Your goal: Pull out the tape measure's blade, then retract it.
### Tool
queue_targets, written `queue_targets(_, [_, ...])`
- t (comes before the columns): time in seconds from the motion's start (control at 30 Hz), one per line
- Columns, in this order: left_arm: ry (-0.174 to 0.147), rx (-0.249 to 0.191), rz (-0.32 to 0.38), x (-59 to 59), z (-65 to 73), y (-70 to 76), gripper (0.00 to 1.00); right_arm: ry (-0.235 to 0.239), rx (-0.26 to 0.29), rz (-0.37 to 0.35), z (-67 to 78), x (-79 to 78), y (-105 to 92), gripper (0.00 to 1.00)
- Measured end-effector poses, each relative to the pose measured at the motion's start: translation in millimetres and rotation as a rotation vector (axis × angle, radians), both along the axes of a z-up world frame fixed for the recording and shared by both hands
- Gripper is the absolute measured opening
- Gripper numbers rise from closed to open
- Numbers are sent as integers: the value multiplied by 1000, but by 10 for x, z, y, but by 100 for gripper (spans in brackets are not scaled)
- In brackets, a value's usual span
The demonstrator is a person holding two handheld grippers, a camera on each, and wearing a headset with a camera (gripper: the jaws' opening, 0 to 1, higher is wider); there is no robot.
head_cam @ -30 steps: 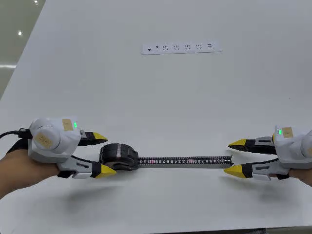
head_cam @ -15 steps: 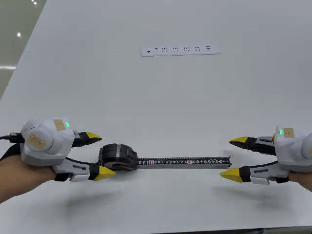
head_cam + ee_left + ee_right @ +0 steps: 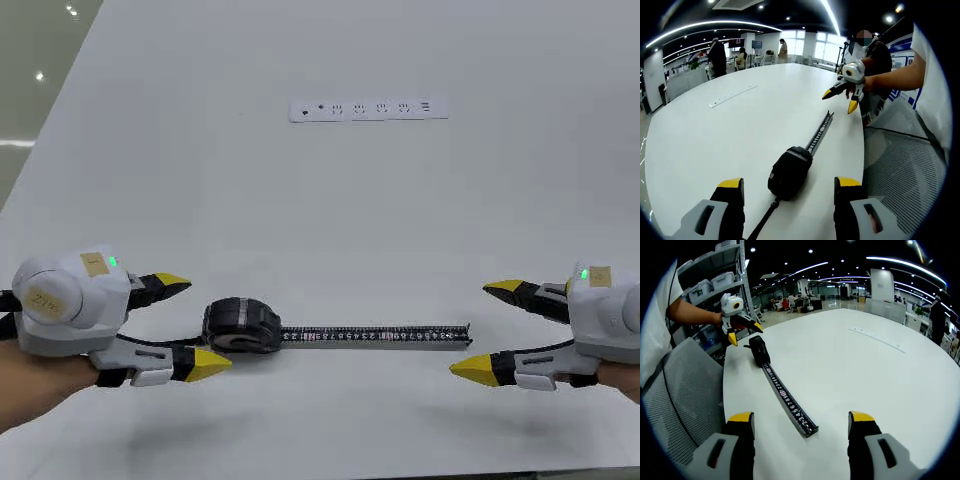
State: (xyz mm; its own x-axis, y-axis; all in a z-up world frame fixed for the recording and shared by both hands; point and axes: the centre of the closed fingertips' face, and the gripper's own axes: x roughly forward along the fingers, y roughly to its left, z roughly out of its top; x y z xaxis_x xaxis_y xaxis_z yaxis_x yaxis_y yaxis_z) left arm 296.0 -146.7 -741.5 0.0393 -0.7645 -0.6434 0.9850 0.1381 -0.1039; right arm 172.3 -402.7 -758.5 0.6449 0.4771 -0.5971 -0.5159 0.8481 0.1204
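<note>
Fingers (image 3: pixel 208 364) on both grippers are standing wide apart, holding nothing. Just ahead of the left gripper (image 3: pixel 203 322), the tape measure (image 3: pixel 241 325) is resting on the white table (image 3: pixel 350 220), its blade (image 3: pixel 375 335) lying extended, its end just short of the right gripper (image 3: pixel 474 328).
</note>
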Motion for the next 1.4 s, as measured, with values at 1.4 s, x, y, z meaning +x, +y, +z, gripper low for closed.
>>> queue_targets(1.4, [9,-47,230,-206,187,653,89,12,-3,-141,220,-424,-88,93])
